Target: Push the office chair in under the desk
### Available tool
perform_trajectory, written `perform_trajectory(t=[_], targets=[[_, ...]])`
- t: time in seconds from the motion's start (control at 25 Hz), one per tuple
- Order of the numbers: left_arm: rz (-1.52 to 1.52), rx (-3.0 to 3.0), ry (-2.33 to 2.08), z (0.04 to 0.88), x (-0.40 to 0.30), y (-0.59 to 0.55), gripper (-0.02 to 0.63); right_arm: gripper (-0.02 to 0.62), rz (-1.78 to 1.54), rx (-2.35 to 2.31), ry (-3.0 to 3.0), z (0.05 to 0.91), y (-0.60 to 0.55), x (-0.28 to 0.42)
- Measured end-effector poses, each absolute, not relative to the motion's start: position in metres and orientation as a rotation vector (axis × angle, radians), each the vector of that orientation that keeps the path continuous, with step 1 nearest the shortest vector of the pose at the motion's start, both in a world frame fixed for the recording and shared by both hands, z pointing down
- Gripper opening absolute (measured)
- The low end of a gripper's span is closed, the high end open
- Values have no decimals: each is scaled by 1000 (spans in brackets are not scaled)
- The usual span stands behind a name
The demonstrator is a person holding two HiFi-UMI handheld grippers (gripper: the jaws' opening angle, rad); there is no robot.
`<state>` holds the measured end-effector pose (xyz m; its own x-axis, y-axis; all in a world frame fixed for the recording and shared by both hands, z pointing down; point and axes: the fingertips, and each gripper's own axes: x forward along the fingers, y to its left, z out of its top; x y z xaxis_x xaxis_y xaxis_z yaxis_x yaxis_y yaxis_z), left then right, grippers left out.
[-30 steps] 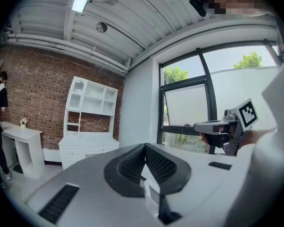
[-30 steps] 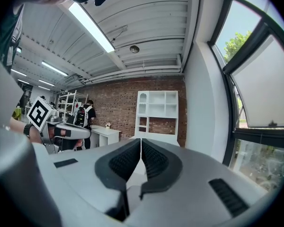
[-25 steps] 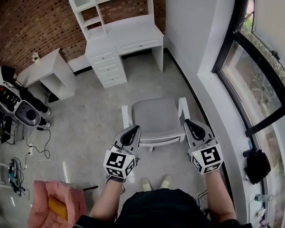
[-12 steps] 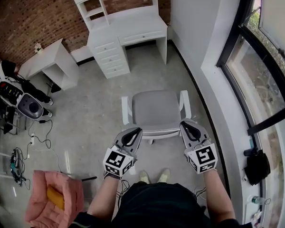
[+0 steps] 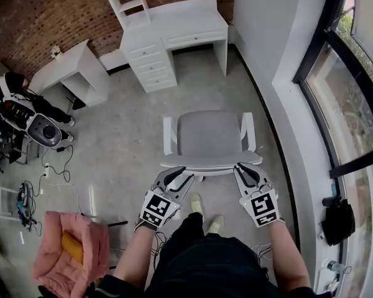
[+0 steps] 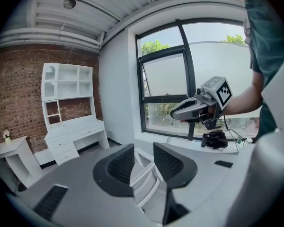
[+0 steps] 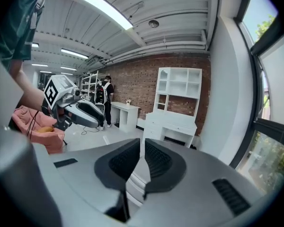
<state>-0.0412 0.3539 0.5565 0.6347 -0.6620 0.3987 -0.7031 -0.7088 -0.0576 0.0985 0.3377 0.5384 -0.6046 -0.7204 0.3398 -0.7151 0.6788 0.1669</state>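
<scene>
The office chair with a grey seat and white frame (image 5: 210, 135) stands on the grey concrete floor (image 5: 124, 141), well apart from the white bench with drawers and shelves (image 5: 186, 27). The left gripper (image 5: 177, 174) is at the chair's back rail; its fingers (image 6: 116, 167) have just been opening and are apart, with the white frame between them, unclamped. The right gripper (image 5: 244, 168) is at the rail's other end, its fingers together.

Red brick wall (image 5: 50, 11), grey concrete floor (image 5: 124, 135), big dark-framed window (image 5: 354, 92) right, small white table (image 5: 74, 64), pink armchair (image 5: 53, 269), ceiling strip lights (image 7: 106, 8).
</scene>
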Motion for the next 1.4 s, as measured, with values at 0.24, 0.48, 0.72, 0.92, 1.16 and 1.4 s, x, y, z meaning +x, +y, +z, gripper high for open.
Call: perform_trajectory(t=[0.24, 0.48, 0.72, 0.92, 1.16, 1.4], targets=[[904, 2763, -1064, 602, -45, 344, 132, 47, -33, 1021, -2388, 587, 328, 100], [1192, 2764, -935, 648, -52, 326, 141, 83, -86, 875, -2225, 633, 313, 95], [1406, 2781, -804, 688, -57, 315, 143, 115, -211, 683, -2064, 690, 309, 97], [1469, 2790, -726, 699, -57, 308, 150, 146, -261, 582, -1989, 723, 301, 104], [1483, 2829, -585, 694, -56, 320, 183, 156, -329, 500, -1936, 735, 297, 103], [1587, 2820, -623, 705, -61, 307, 181, 132, -399, 496, -1880, 738, 294, 109]])
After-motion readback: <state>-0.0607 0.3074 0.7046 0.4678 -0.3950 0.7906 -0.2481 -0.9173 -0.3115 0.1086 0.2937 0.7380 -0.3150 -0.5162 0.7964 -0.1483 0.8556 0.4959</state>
